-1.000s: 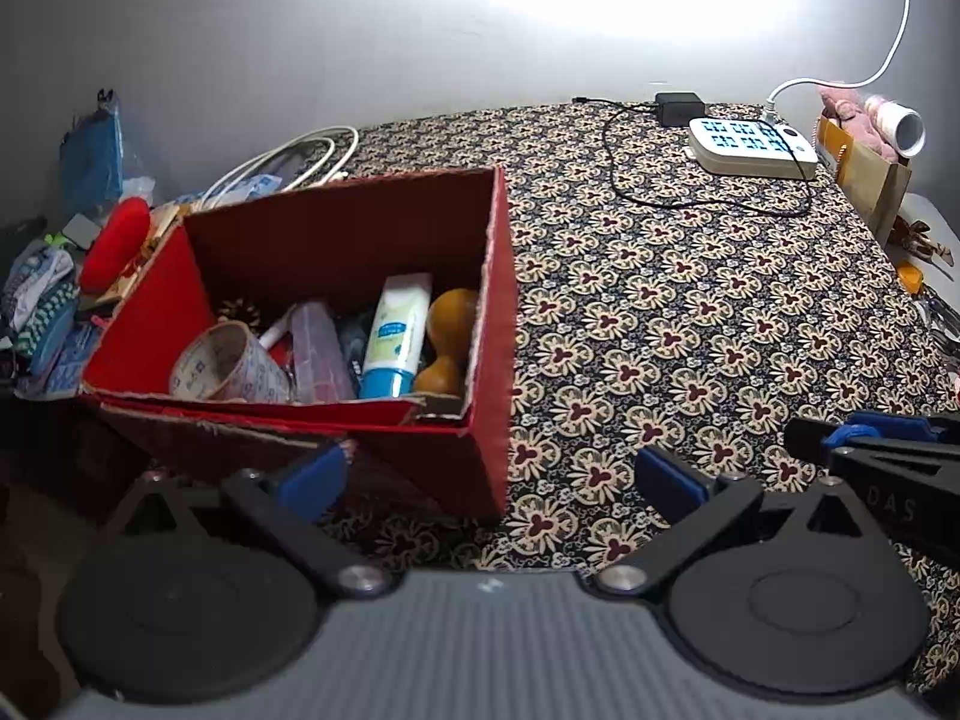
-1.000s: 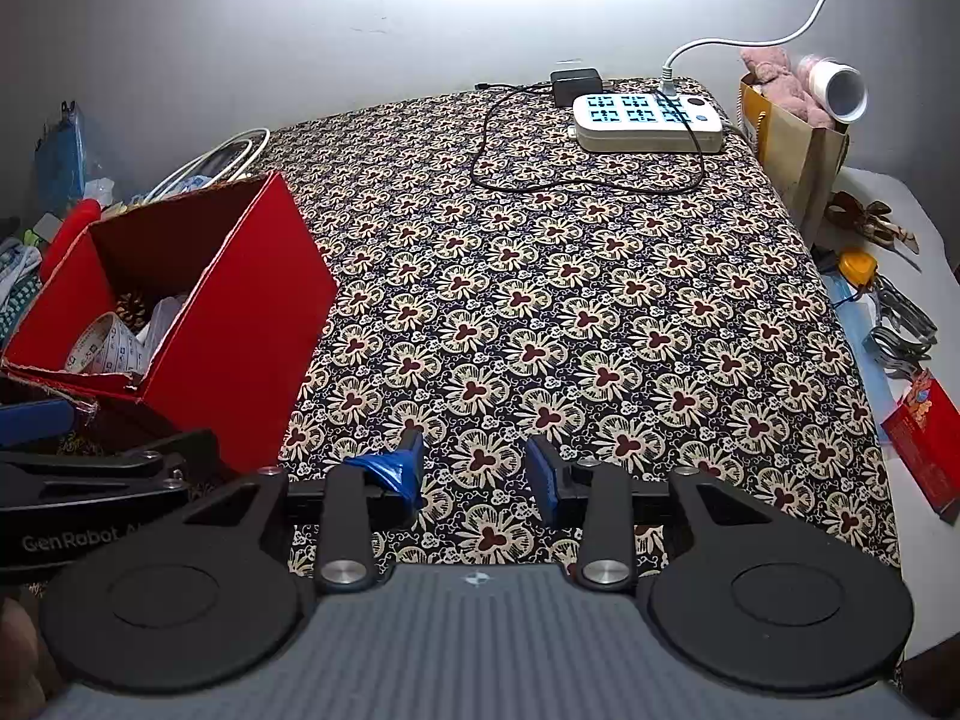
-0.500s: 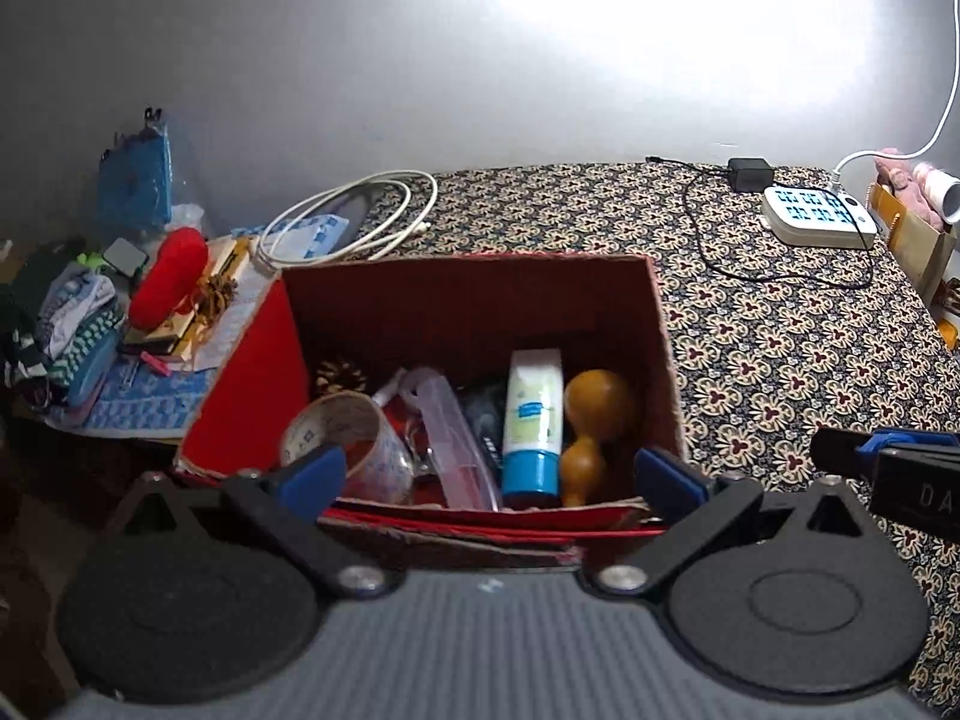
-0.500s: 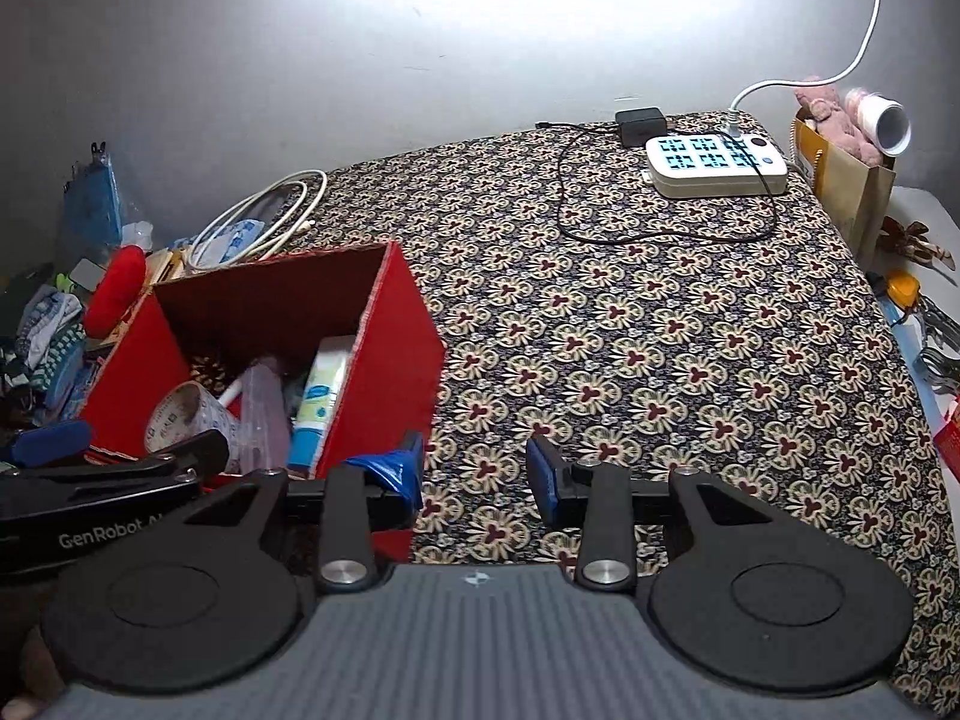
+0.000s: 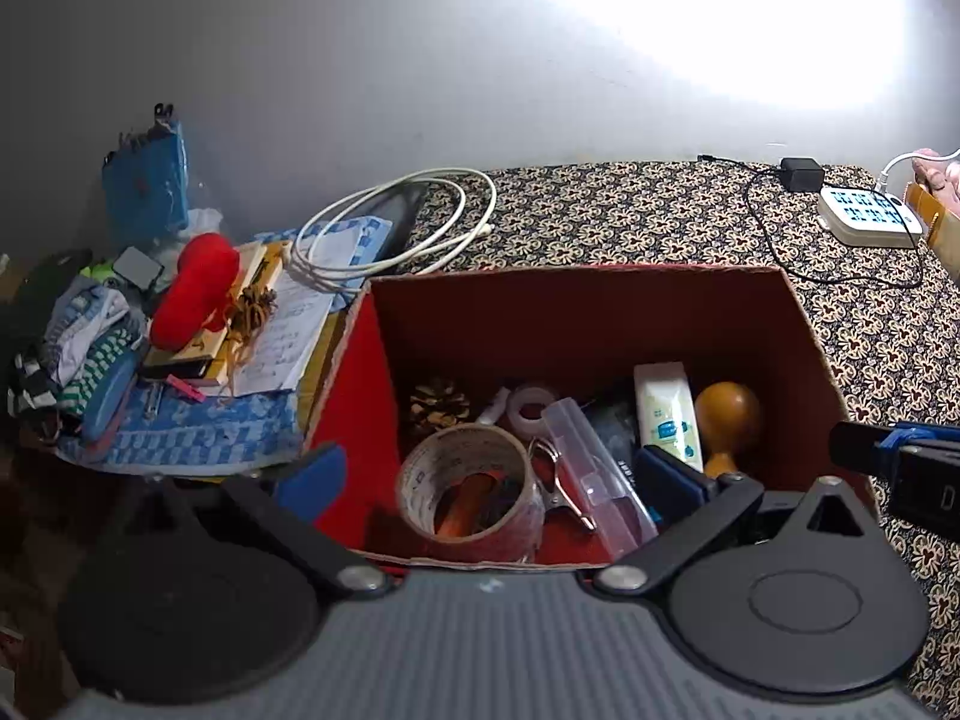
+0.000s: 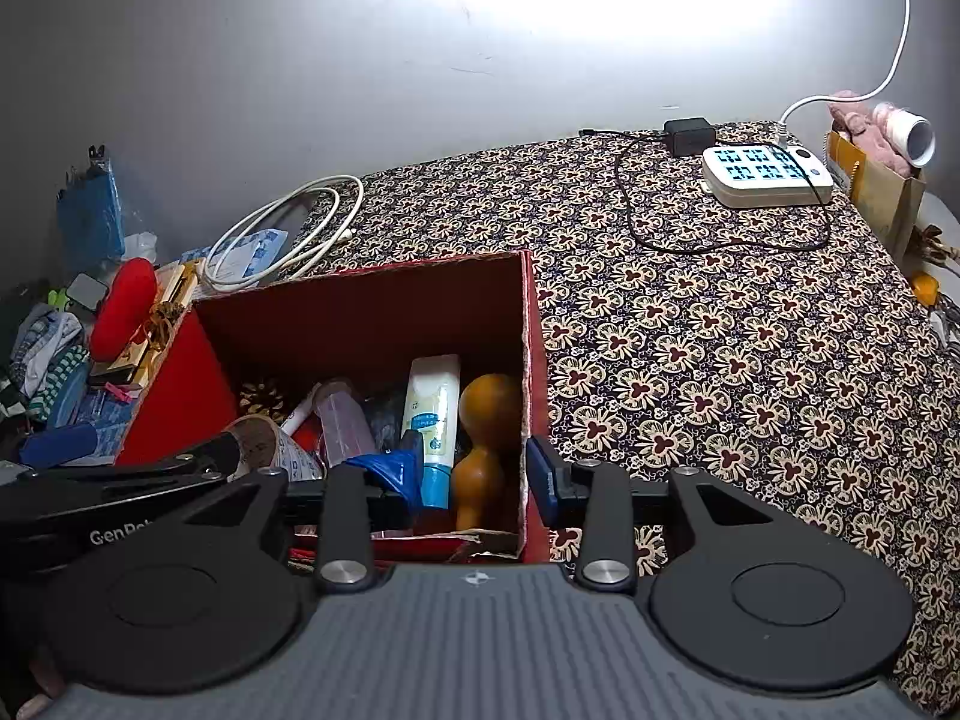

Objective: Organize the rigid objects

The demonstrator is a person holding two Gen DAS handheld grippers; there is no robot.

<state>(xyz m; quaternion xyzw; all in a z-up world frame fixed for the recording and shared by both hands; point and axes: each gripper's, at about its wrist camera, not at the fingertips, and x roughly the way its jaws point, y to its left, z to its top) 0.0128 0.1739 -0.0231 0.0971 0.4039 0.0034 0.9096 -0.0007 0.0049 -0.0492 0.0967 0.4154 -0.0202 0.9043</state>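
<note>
Red box (image 5: 600,312) holds one tape roll (image 5: 468,486), one tube (image 5: 666,414); both grippers released.

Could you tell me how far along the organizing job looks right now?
Nothing looks sorted yet: the tape roll, tube, wooden gourd and clear case lie jumbled in the red box. Both grippers, left and right, hover open and empty. All sorting remains.

Both grippers point steeply downward side by side, the left gripper (image 5: 489,471) spread wide, the right gripper (image 6: 474,474) part open.
</note>
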